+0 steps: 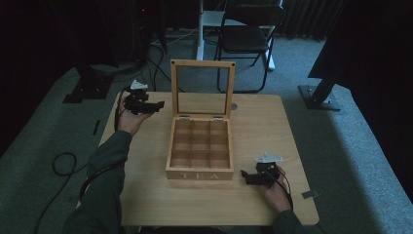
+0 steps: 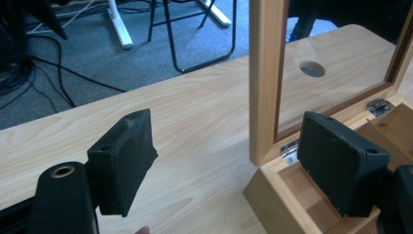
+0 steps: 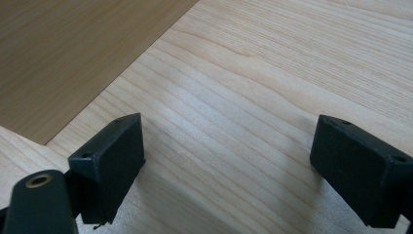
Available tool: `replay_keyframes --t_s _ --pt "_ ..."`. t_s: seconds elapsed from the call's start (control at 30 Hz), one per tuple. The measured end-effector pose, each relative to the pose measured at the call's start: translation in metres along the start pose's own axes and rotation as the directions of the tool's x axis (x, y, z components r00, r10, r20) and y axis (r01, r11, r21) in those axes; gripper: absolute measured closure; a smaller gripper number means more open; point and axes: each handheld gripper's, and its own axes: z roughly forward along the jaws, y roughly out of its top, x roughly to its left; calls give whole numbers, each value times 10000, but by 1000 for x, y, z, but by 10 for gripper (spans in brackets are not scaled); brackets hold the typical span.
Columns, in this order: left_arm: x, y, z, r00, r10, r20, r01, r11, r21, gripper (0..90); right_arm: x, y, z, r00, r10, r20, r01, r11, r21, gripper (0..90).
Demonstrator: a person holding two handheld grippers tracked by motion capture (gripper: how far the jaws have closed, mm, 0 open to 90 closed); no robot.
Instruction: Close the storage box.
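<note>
Tea box [image 1: 199, 168] of light wood sits at the centre of the high view on the table [image 1: 146, 195], the word TEA lettered on its front wall. Its lid [image 1: 202, 66] (a wooden frame around a clear pane) stands upright at the rear edge, held by two metal hinges. The interior is divided into a grid of compartments; nothing can be made out in them.

The left gripper [image 1: 158, 105] is held at centre left of the high view, beside the left edge of the raised lid and apart from it. In the left gripper view its jaws stand wide apart with nothing between the pads: the lid frame [image 2: 265, 78] rises in the upper middle of that view, and the rear corner of the box [image 2: 272, 192] lies at lower right. A round hole in the table [image 2: 312, 68] shows through the pane at upper right.

The right gripper [image 1: 245, 176] rests at lower right of the high view, just off the front right corner of the box and not touching it. In the right gripper view its jaws are likewise spread wide over bare tabletop [image 3: 253, 107], gripping nothing, with a darker wooden face [image 3: 73, 53] filling the upper left

A black folding chair [image 1: 248, 36] stands on the grey floor at the top of the high view, beyond the table
</note>
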Motion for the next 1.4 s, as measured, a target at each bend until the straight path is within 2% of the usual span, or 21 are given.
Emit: replay_keyframes --t_s 0.17,0.5,0.73,0.83,0.93,1.0,1.1,1.13,1.17,1.2,1.27,1.4 --pt "-5 7 11 9994 261 226 -261 9997 -4 207 0 0 0 10000 -7 0 7 10000 -5 120" --pt "-11 17 35 9979 232 613 -243 9995 177 208 0 0 0 10000 1 8 -1 10000 -2 121" --pt "-21 32 48 9958 354 839 -360 9993 63 218 0 0 0 10000 7 13 -7 10000 -8 121" --pt "-25 38 53 9944 361 998 -376 9992 129 251 0 0 0 10000 12 16 -12 10000 -13 121" --pt "-26 41 57 9942 202 1052 -212 9997 87 265 0 0 0 10000 10 17 -10 10000 -13 121" --pt "-25 45 61 9938 -107 1106 98 9999 90 297 0 0 0 10000 -1 18 2 10000 -11 121" --pt "-24 47 62 9927 -274 1172 266 9996 84 367 0 0 0 10000 11 4 -11 10000 -18 121" --pt "-23 48 62 9915 -429 1230 419 9991 109 367 0 0 0 10000 11 2 -11 10000 -14 121" --pt "-21 50 62 9876 -774 1368 789 9969 -53 414 0 0 0 10000 12 1 -12 10000 -16 121" --pt "-21 50 62 9876 -774 1368 789 9969 -53 418 0 0 0 10000 12 1 -12 10000 -16 121" --pt "-20 53 62 9839 -1061 1438 1103 9937 -213 422 0 0 0 10000 14 5 -14 10000 -14 121" --pt "-21 54 60 9843 -1057 1412 1101 9936 -242 429 1 0 0 10000 10 -4 -10 10000 -15 121"
